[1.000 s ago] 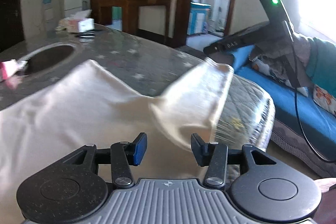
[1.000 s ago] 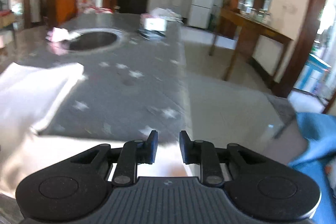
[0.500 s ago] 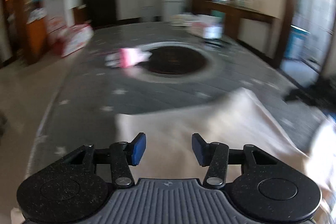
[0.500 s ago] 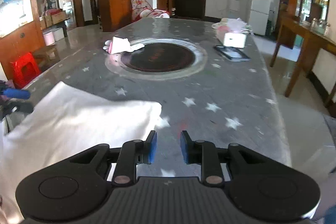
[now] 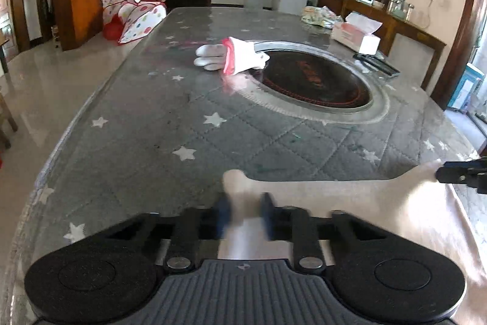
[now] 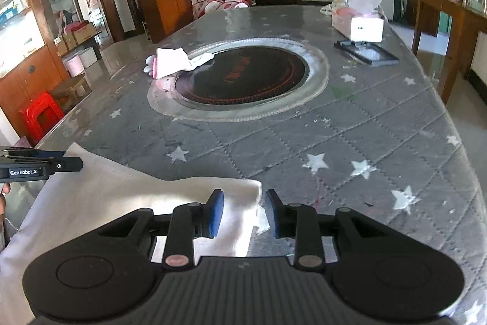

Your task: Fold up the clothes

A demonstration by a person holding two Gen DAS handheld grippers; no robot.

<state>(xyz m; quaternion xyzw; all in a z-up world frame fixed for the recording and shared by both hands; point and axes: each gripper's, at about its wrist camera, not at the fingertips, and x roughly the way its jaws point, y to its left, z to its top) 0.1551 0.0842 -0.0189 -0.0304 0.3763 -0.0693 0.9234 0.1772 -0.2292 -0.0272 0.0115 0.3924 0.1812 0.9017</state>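
Up close the left gripper is closing, its blurred jaws pinching a corner of the cream cloth; right gripper sits parted around the cloth's other corner, pads not squeezing; cloth lies along the near edge of the starry grey table; further out, a dark round hotplate with a white glove just left of it.

The counter wears a quilted grey cloth with pale stars under a clear, glossy plastic sheet, and set into it is a smooth black glass hob ringed by shiny film. The pale garment looks like soft matt woven cloth, as do the white and pink gloves. Each claw body is matt black plastic with a ribbed grey shell, metal pivot pins and blue rubbery pads.
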